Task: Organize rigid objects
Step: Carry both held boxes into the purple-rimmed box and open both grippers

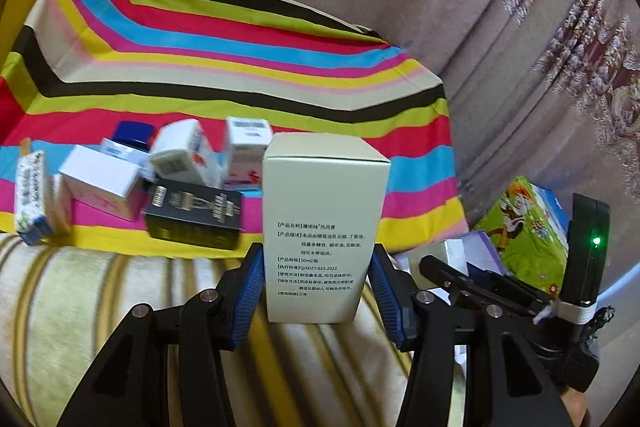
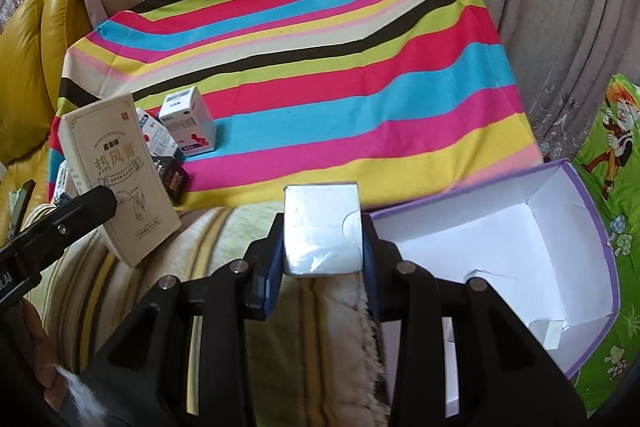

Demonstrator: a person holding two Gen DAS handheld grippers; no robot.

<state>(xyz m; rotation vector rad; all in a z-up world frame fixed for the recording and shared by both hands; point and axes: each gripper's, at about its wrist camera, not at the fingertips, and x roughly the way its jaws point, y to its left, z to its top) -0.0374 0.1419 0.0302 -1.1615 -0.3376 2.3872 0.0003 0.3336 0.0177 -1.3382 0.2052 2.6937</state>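
Striped cloth (image 2: 320,59) spreads over the sofa, a cluster of small boxes (image 1: 132,171) at its near left corner.

Open purple-edged box (image 2: 520,251) lies at your right, beside the cloth's edge; inside, only white walls and a torn flap show.

Your left gripper (image 1: 318,279) tilts downward over the striped cushion (image 1: 100,299), its blue pads pressed to both sides of an upright cream carton (image 1: 324,219).

Your right gripper (image 2: 322,247) points down more steeply, jaws clamped on a small silver box (image 2: 320,231), just left of the purple-edged box's rim.
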